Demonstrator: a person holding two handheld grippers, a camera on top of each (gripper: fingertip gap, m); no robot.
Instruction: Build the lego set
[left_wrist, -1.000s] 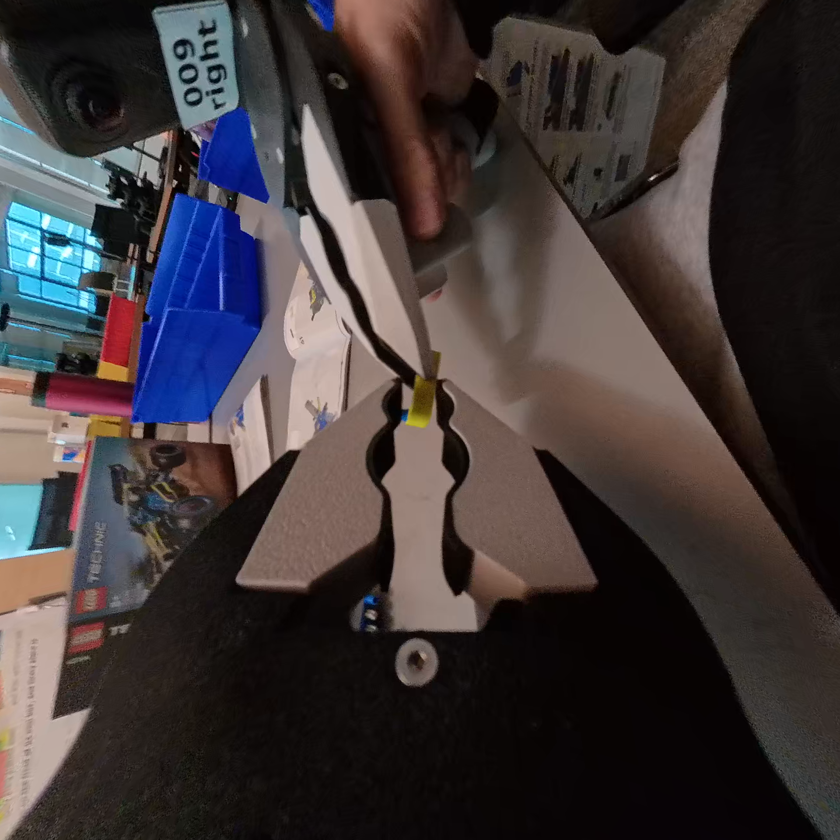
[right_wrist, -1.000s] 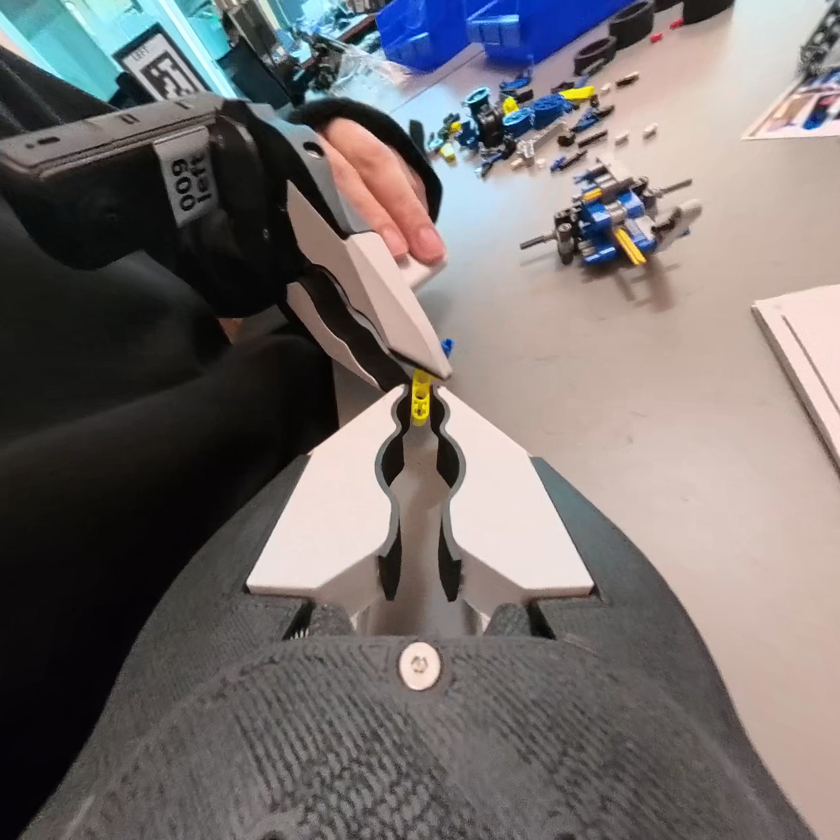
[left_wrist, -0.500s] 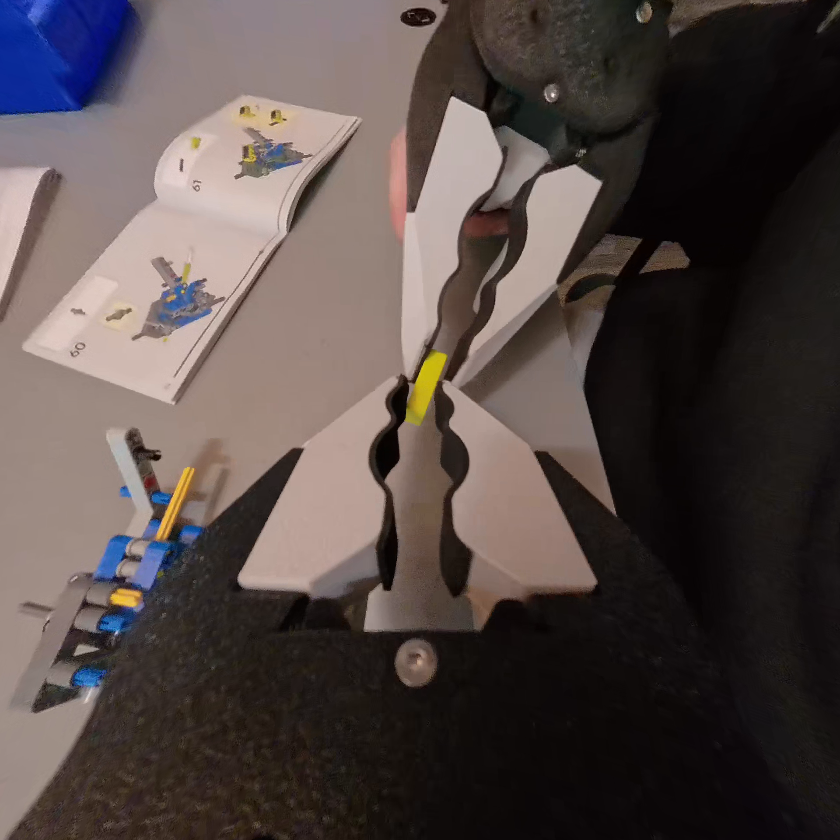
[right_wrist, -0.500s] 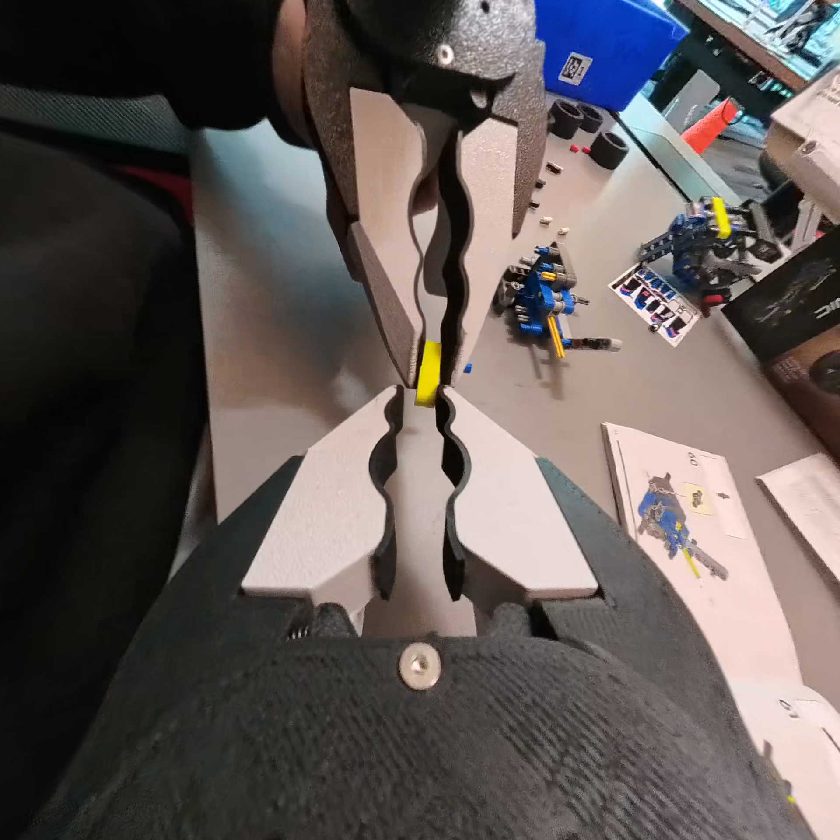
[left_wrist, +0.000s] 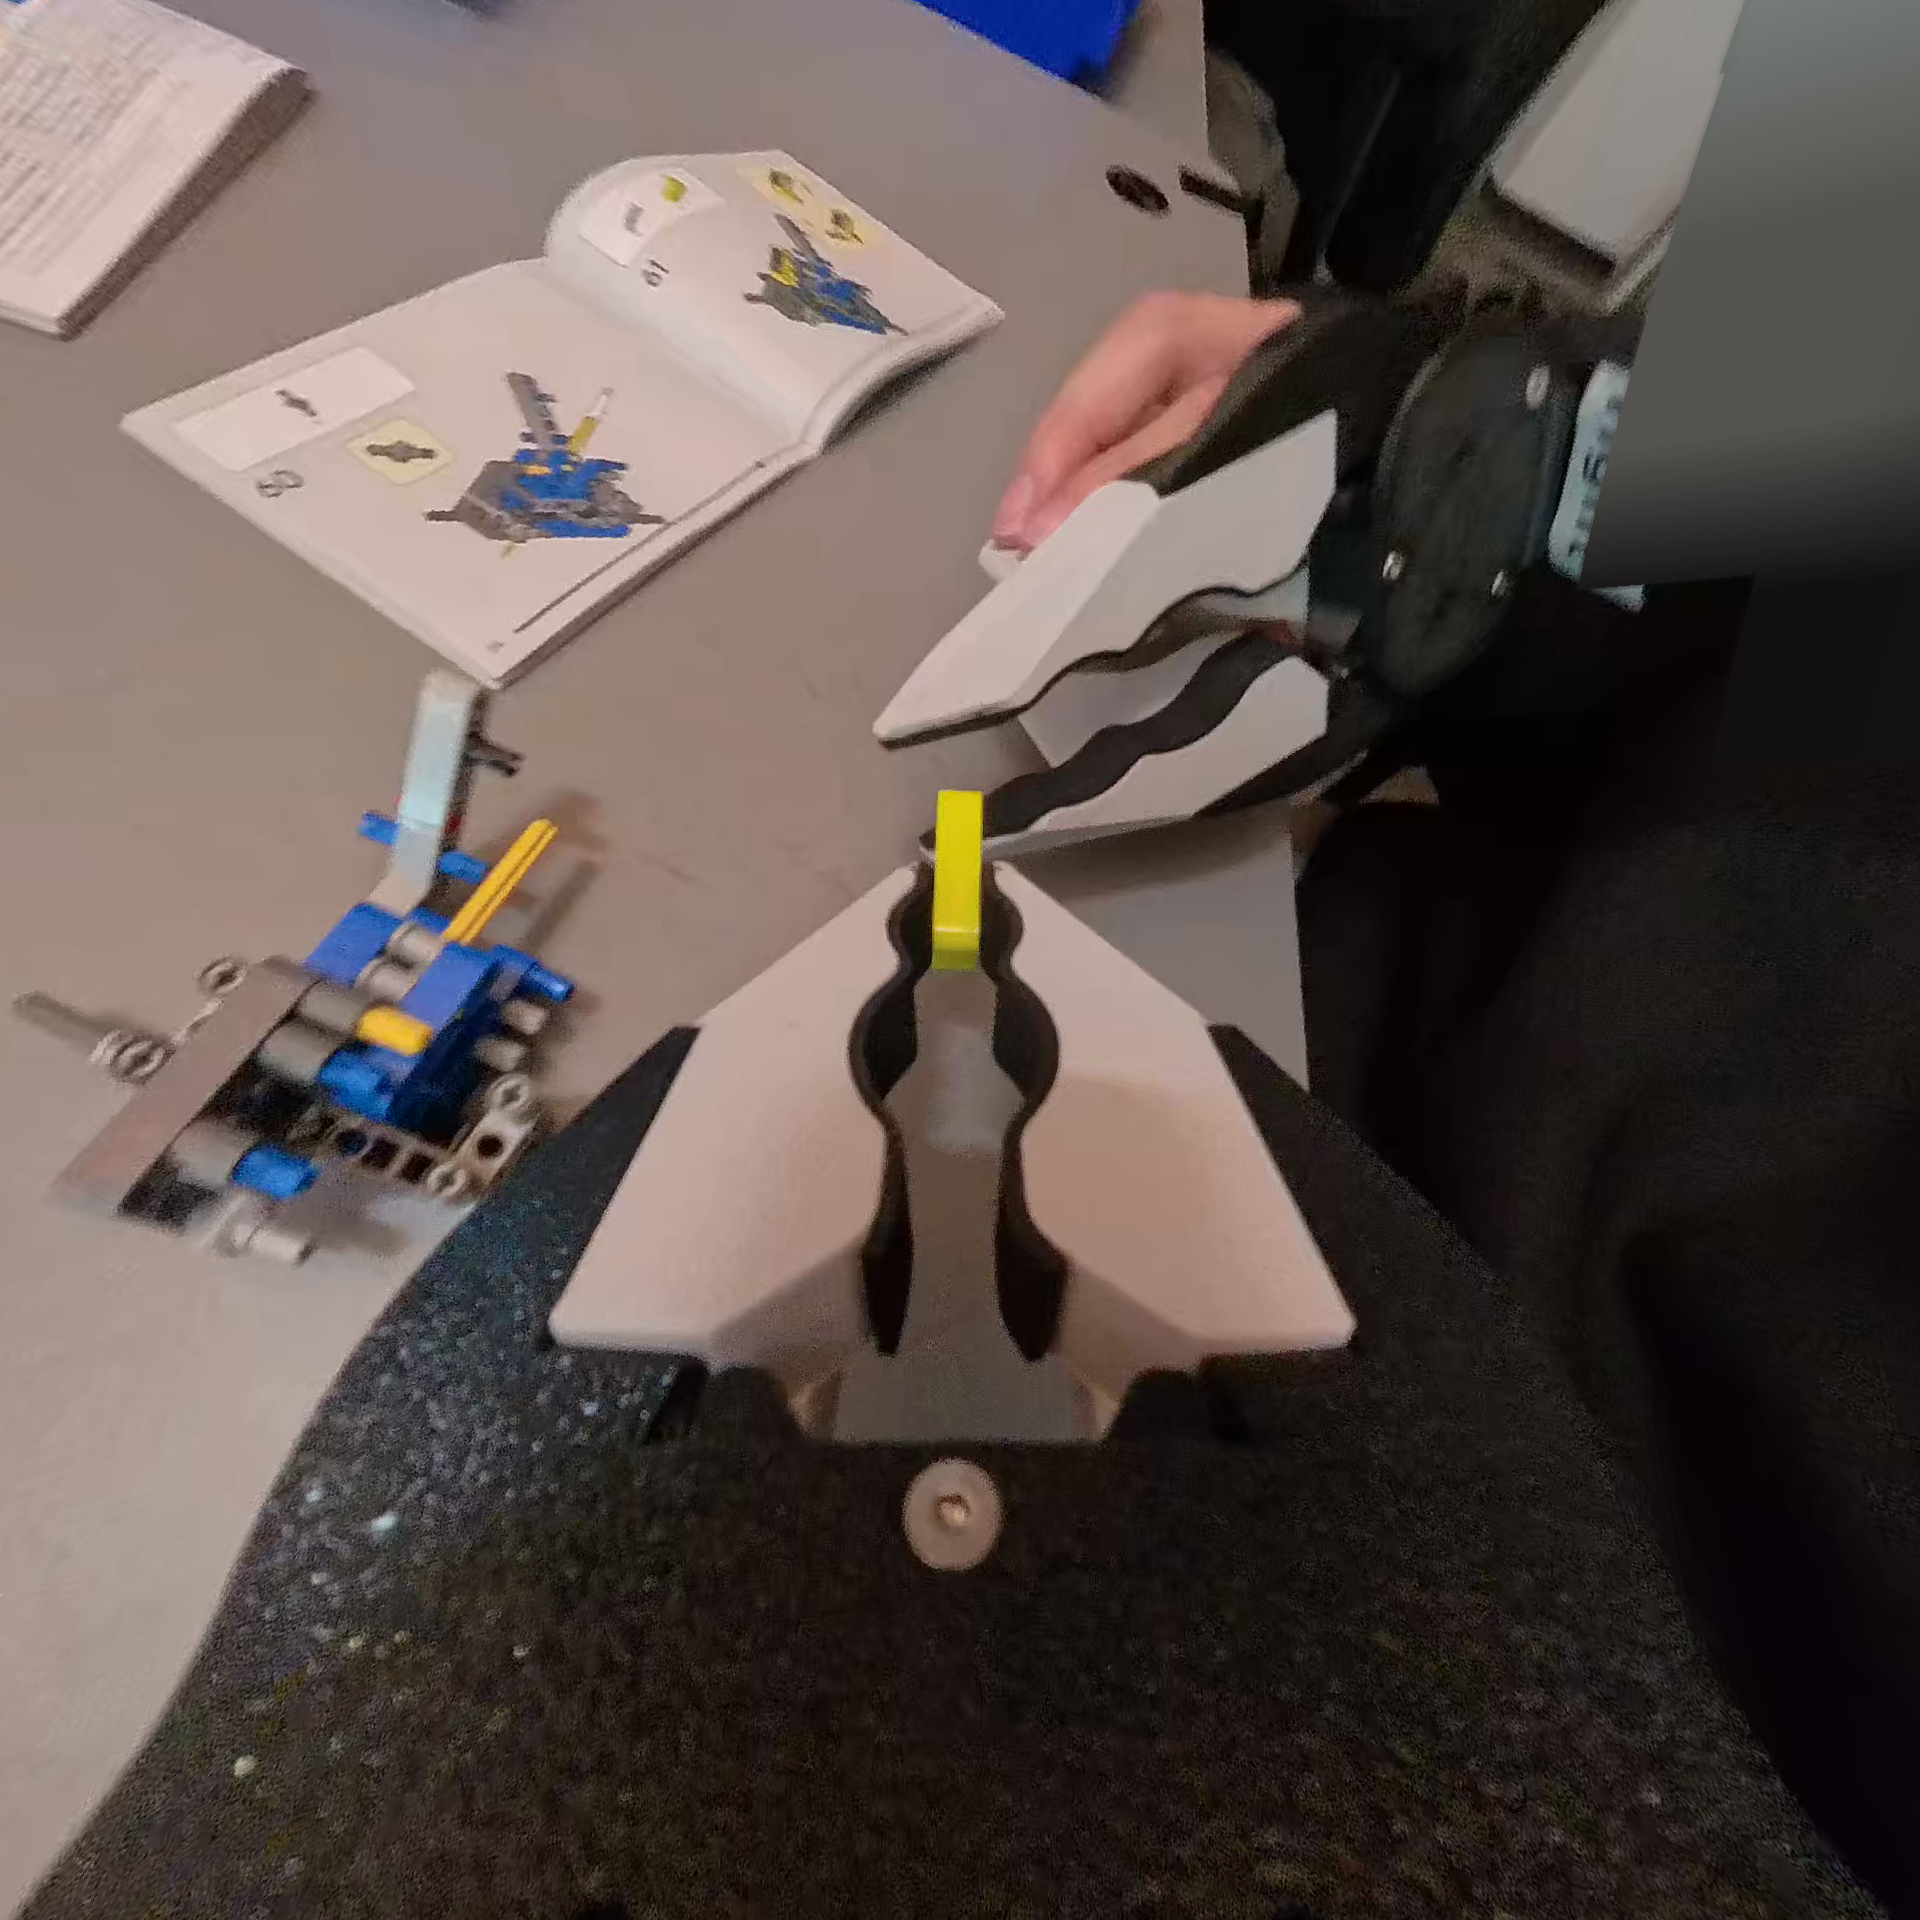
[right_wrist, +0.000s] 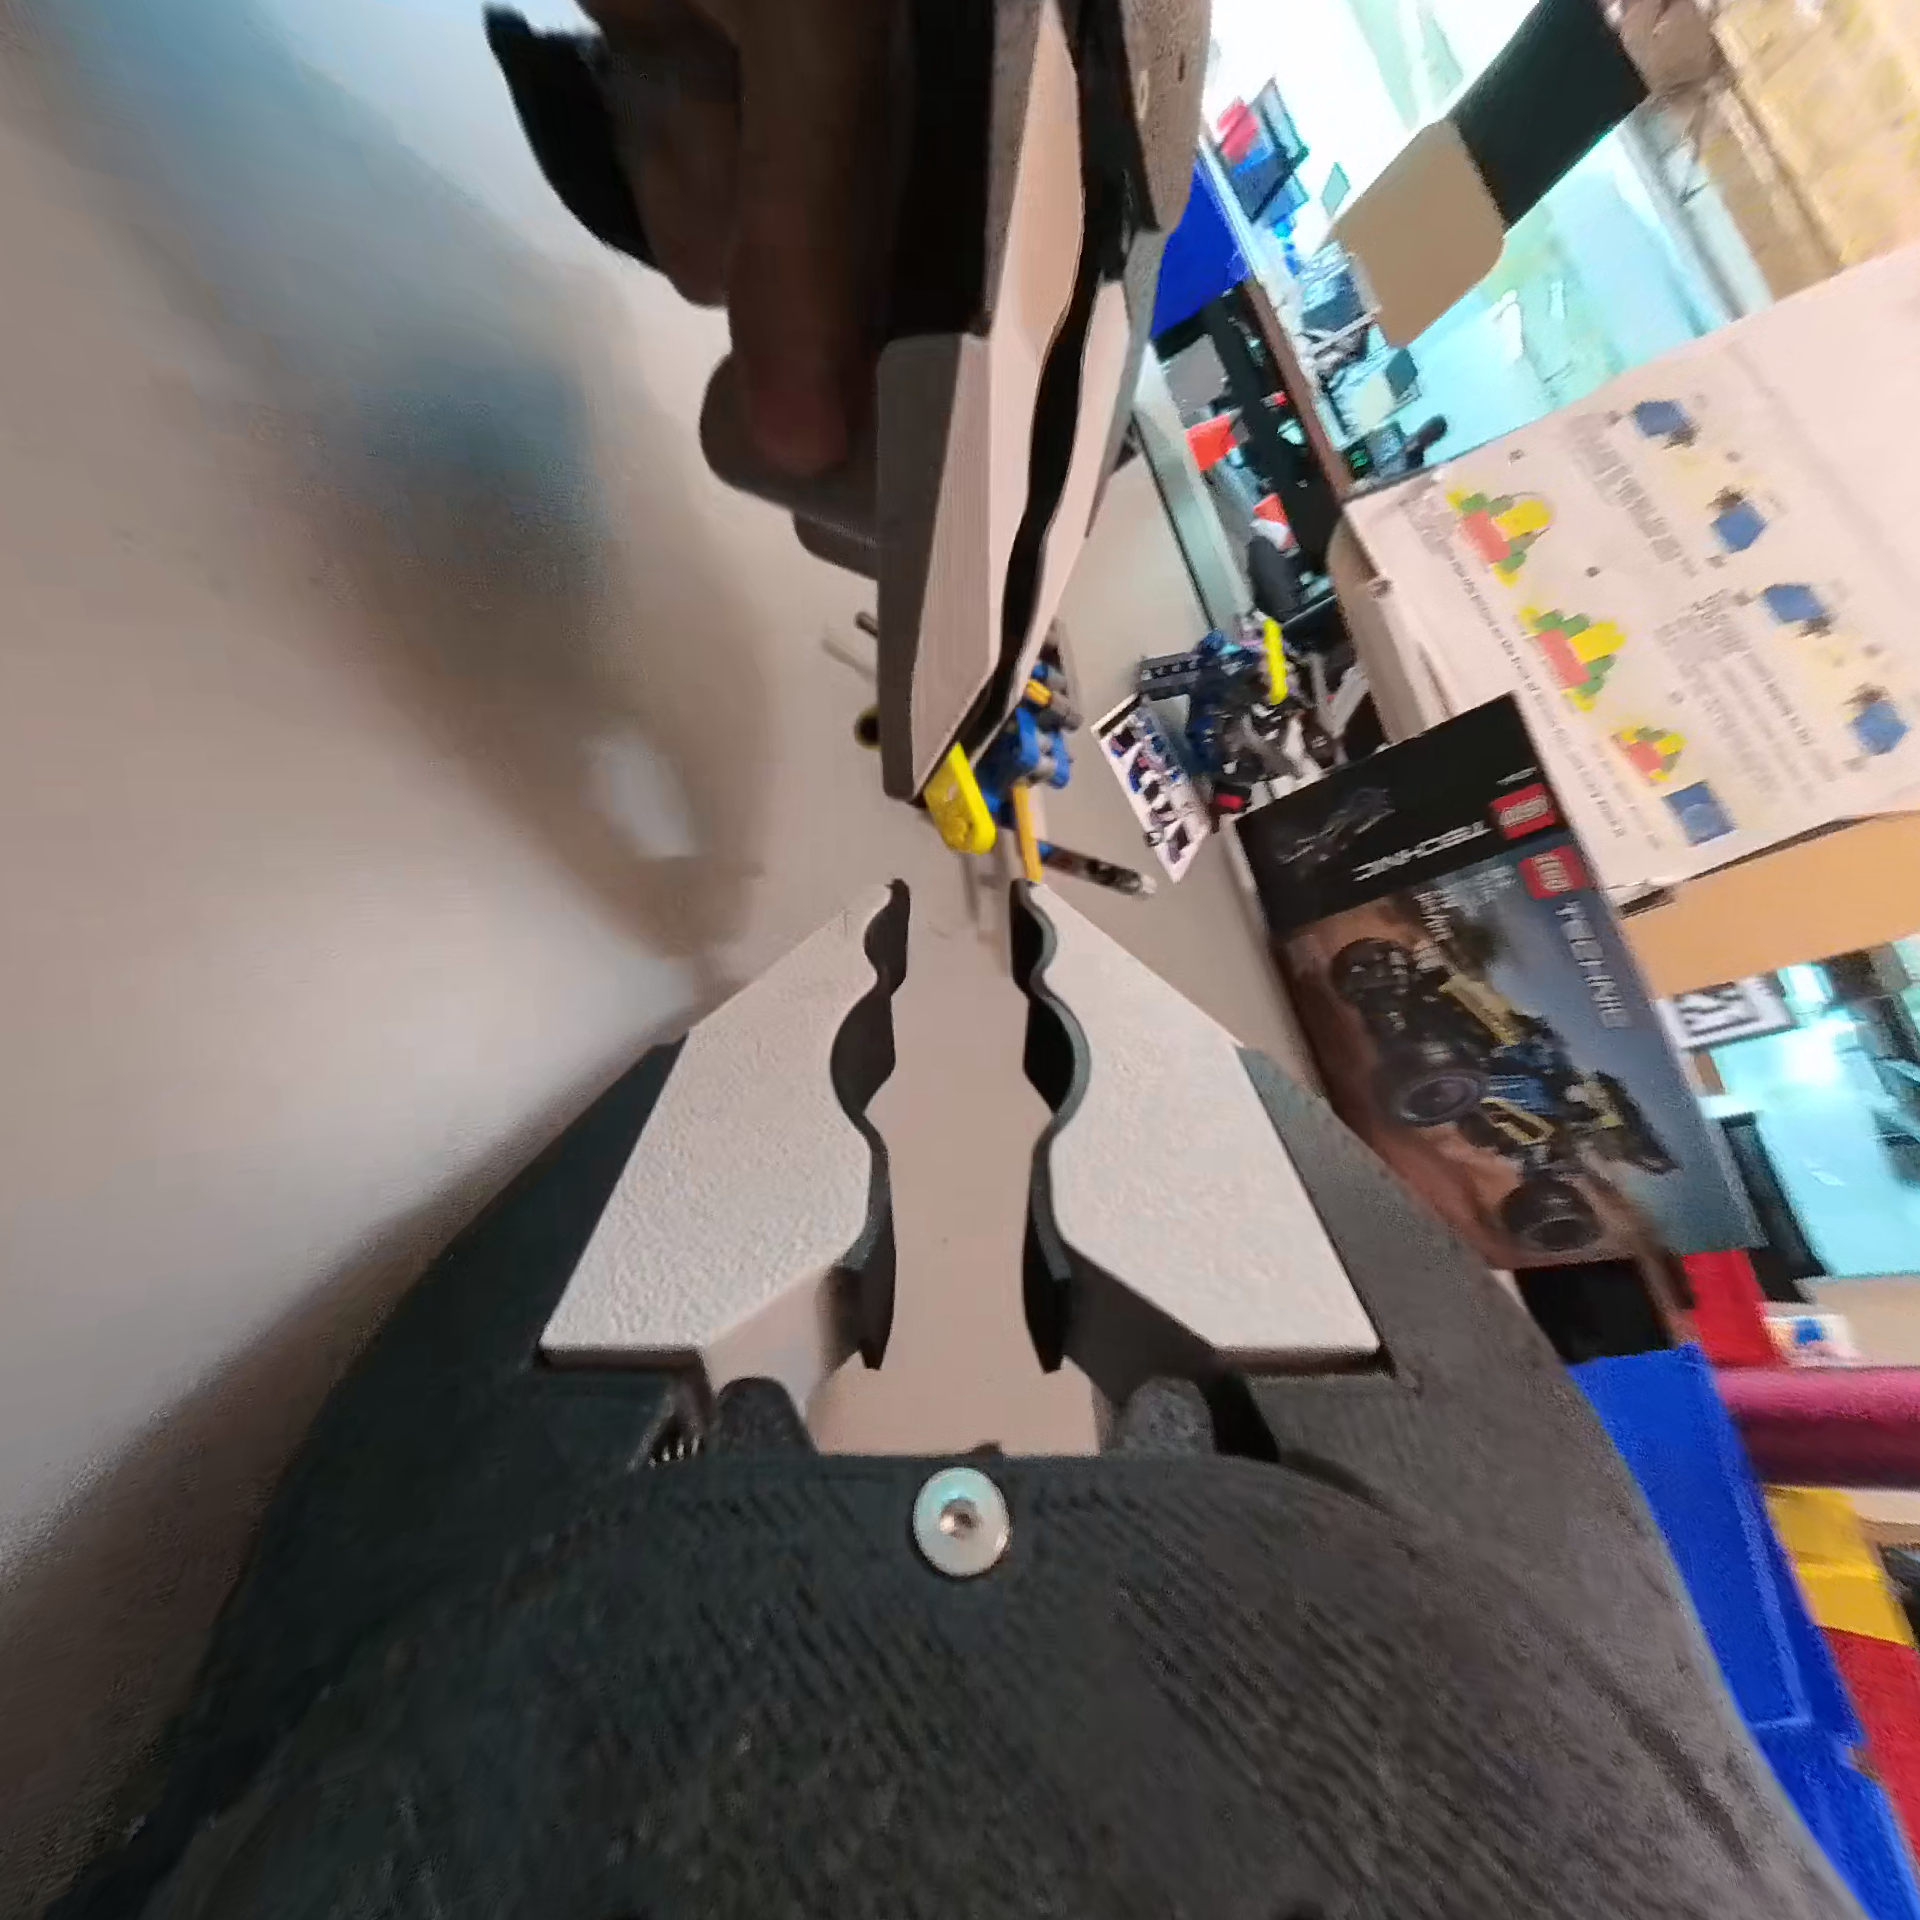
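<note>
We hold the small yellow plastic lego beam (left_wrist: 957, 883) pinched between the fingertips of our left gripper (left_wrist: 956, 883), above the grey tabletop (left_wrist: 727, 727). In the right wrist view the same beam (right_wrist: 961, 805) sticks out of the left tool's tip at twelve o'clock from our right gripper (right_wrist: 958, 899), whose fingers stand slightly spread with nothing between them. In the left wrist view the right tool's lower finger looks to touch the beam at two o'clock, or sits just beside it; we cannot tell which.

As for progress, we judge the build to be at an early-to-middle stage. A partly built blue, grey and yellow lego sub-assembly (left_wrist: 343, 1029) lies on the table at nine o'clock from the left fingertips, and the open white instruction booklet (left_wrist: 540, 416) lies at eleven o'clock. A second dark blue sub-assembly (right_wrist: 1226, 696) and the dark lego set box (right_wrist: 1475, 977) sit farther off in the right view. The yellow beam is not yet fitted to either.
</note>
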